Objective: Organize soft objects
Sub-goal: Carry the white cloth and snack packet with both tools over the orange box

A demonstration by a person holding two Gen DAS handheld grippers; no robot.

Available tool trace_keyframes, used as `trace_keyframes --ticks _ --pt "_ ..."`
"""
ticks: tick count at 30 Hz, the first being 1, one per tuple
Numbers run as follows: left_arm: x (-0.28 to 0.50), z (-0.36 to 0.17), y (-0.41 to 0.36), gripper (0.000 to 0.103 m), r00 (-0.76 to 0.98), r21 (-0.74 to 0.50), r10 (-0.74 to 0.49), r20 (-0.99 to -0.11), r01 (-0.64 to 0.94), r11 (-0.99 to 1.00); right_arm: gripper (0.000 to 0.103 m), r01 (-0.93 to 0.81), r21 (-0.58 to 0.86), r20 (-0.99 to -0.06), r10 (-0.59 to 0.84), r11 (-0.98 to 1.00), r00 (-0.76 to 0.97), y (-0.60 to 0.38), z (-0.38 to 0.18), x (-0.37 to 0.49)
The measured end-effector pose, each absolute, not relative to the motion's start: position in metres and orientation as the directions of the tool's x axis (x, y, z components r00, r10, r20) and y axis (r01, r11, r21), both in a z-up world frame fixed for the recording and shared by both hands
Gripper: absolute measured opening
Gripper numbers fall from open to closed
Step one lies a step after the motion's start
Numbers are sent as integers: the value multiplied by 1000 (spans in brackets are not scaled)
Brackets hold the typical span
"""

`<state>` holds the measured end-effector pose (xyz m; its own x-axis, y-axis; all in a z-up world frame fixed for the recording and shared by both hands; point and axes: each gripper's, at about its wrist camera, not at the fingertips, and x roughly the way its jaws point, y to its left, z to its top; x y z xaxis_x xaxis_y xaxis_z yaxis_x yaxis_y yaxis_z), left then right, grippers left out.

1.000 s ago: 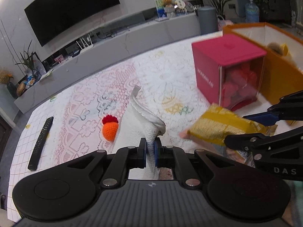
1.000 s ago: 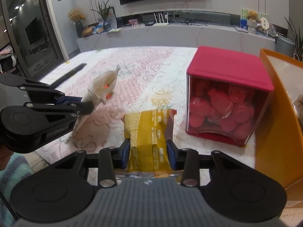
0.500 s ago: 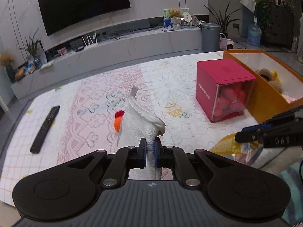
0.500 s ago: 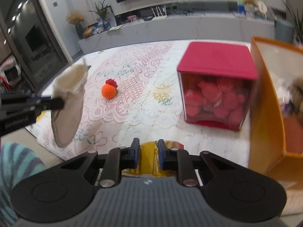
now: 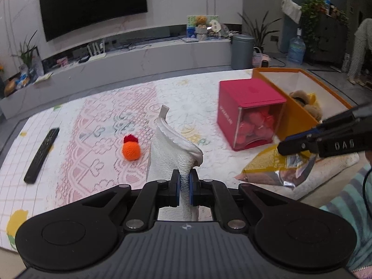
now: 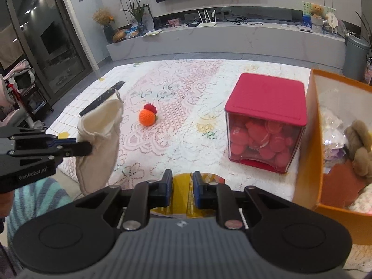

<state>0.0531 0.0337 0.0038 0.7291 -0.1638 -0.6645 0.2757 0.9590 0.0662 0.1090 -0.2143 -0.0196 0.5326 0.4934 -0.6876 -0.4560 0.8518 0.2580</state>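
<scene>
My left gripper (image 5: 184, 181) is shut on a white sock (image 5: 172, 148), which hangs clear of the patterned rug (image 5: 104, 121). From the right wrist, the same sock (image 6: 100, 134) dangles from the left gripper (image 6: 89, 147) at the left. My right gripper (image 6: 182, 186) is shut on a yellow foil snack packet (image 6: 209, 177). The left wrist view shows the packet (image 5: 267, 162) hanging under the right gripper (image 5: 286, 146), just above the rug's near edge. An orange crochet ball with a red tuft (image 5: 131, 151) (image 6: 147, 117) lies on the rug.
A red cube box with a clear front (image 6: 265, 121) holds red soft things. Beside it on the right stands an open orange box (image 6: 307, 151) with a brown plush toy (image 6: 359, 146) inside. A black remote (image 5: 41, 154) lies at the rug's left edge.
The right jaws closed on the yellow packet and lifted it off the rug. Both grippers rose, and the sock now hangs free of the rug.
</scene>
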Motion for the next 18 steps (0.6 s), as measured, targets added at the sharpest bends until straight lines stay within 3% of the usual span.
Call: trace_keyframes --ticks 18 --pt "33 1 -37 8 622 151 -215 -753 482 863 16 -534 73 -735 407 842 542 -224 24 90"
